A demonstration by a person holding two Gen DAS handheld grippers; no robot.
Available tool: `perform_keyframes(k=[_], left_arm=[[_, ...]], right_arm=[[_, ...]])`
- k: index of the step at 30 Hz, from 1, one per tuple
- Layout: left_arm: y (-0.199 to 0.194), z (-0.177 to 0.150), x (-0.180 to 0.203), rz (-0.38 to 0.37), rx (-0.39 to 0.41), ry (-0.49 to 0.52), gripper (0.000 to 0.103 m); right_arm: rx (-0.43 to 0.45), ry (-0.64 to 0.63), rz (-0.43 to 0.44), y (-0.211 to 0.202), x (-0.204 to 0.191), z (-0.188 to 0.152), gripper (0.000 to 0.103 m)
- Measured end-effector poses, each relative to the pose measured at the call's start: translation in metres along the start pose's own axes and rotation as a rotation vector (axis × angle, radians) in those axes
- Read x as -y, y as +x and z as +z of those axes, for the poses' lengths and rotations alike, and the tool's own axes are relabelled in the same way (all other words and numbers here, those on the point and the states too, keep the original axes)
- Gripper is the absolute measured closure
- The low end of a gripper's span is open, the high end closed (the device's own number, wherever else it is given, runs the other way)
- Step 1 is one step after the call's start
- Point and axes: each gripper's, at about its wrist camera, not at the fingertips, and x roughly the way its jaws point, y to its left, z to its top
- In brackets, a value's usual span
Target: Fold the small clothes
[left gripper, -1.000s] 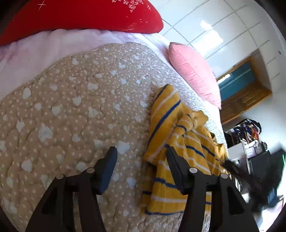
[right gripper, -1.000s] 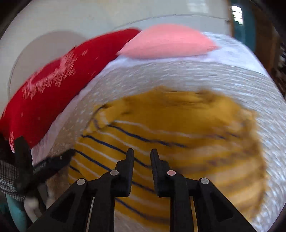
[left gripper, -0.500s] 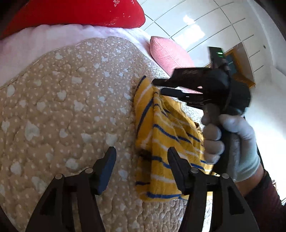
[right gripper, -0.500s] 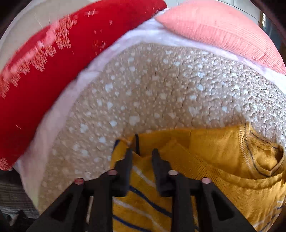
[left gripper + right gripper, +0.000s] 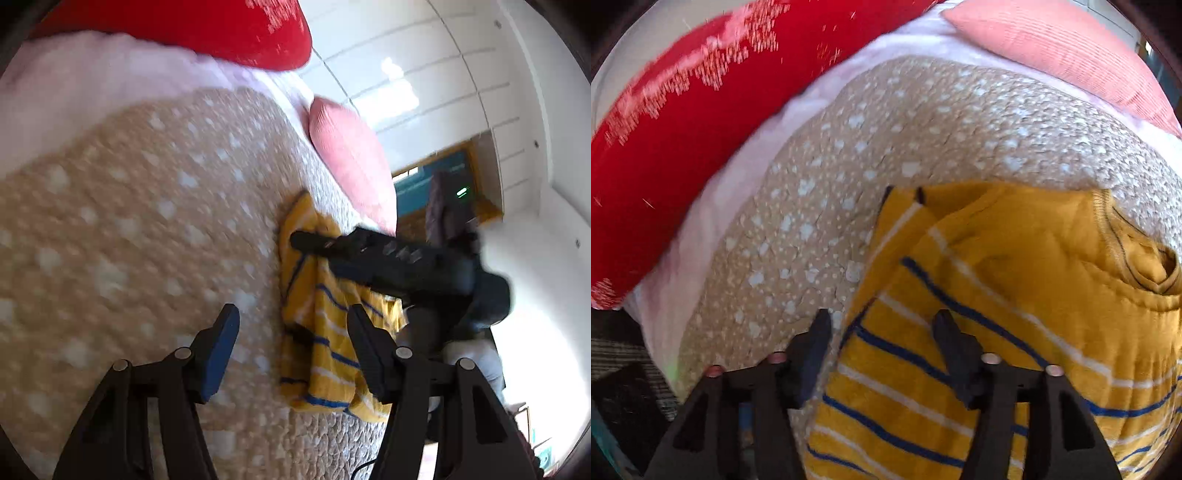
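Since the earlier frames the right gripper (image 5: 882, 332) has swung in over the shirt (image 5: 997, 325) from the far side of the bed and dropped toward it, and its jaws, nearly closed a moment ago, have just been opening; they now stand wide apart above the shirt's striped left edge, with cloth below the gap but nothing pressed between the pads. From the left wrist view the same tool shows as a black body reaching across the shirt (image 5: 321, 332), its tip at the shirt's top corner, with a gloved hand (image 5: 469, 354) under it, partly hidden and blurred. Left gripper (image 5: 293, 325) has slid a little toward the shirt; its jaws are parted and empty, the left finger over the quilt (image 5: 129, 240), the right finger over the shirt's edge

Shirt: yellow with blue and white stripes, lying crumpled on the tan spotted quilt, toward the quilt's right side as the left camera sees it. Its collar (image 5: 1145, 258) lies at the right in the right wrist view, and a fold of plain yellow overlaps the striped part. Red pillow (image 5: 683, 110) and pink pillow (image 5: 1063, 48) sit at the head of the bed, beyond the quilt, apart from the shirt
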Motion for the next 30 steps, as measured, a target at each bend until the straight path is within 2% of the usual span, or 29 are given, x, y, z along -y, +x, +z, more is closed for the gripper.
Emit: perform_keyframes(k=[3, 6, 7, 8, 9, 10, 12, 14, 17, 19, 22, 23, 25, 27, 28, 29, 30], left_arm=[[-0.012, 0.004, -0.008, 0.007, 0.035, -0.016, 0.043], [-0.013, 0.008, -0.014, -0.011, 0.037, -0.045, 0.043], [-0.013, 0.008, -0.014, -0.011, 0.036, -0.048, 0.043], [-0.015, 0.007, -0.014, -0.007, 0.041, -0.046, 0.043], [-0.015, 0.008, -0.013, -0.007, 0.042, -0.042, 0.043], [-0.011, 0.009, -0.011, -0.007, 0.043, -0.04, 0.043], [-0.007, 0.01, -0.007, -0.007, 0.053, -0.035, 0.043], [-0.003, 0.01, -0.002, -0.006, 0.068, -0.031, 0.043], [0.001, 0.001, 0.014, 0.027, 0.078, 0.012, 0.043], [0.013, -0.009, 0.034, -0.005, 0.038, 0.058, 0.04], [0.031, -0.03, 0.074, -0.035, -0.02, 0.199, 0.029], [0.039, -0.043, 0.098, -0.015, -0.028, 0.301, 0.022], [0.051, -0.061, 0.128, 0.027, -0.03, 0.434, 0.011], [0.071, -0.075, 0.152, 0.127, -0.039, 0.559, 0.011], [0.083, -0.078, 0.159, 0.194, -0.059, 0.602, 0.022], [0.099, -0.079, 0.164, 0.253, -0.1, 0.628, 0.073], [0.109, -0.078, 0.165, 0.273, -0.14, 0.62, 0.095]], right_arm=[[0.008, -0.066, -0.122, 0.014, -0.019, 0.0, 0.022], [-0.009, -0.212, -0.318, 0.032, -0.043, -0.008, 0.023], [0.007, -0.235, -0.36, 0.033, -0.048, -0.012, 0.024], [0.018, -0.231, -0.372, 0.032, -0.05, -0.015, 0.033], [0.025, -0.224, -0.387, 0.03, -0.05, -0.017, 0.049], [0.034, -0.225, -0.414, 0.028, -0.049, -0.019, 0.056], [0.05, -0.229, -0.404, 0.019, -0.044, -0.023, 0.073], [0.068, -0.202, -0.359, 0.004, -0.036, -0.025, 0.08], [0.134, -0.113, -0.245, -0.036, -0.008, -0.029, 0.082], [0.172, -0.081, -0.201, -0.059, 0.01, -0.032, 0.082], [0.2, -0.006, -0.116, -0.084, 0.048, -0.038, 0.082], [0.207, 0.017, -0.075, -0.09, 0.06, -0.04, 0.082], [0.215, 0.047, -0.019, -0.098, 0.073, -0.045, 0.082], [0.219, 0.071, 0.043, -0.104, 0.087, -0.05, 0.082], [0.222, 0.076, 0.066, -0.106, 0.091, -0.05, 0.082], [0.23, 0.081, 0.089, -0.11, 0.096, -0.053, 0.082], [0.241, 0.085, 0.105, -0.113, 0.1, -0.057, 0.082]])
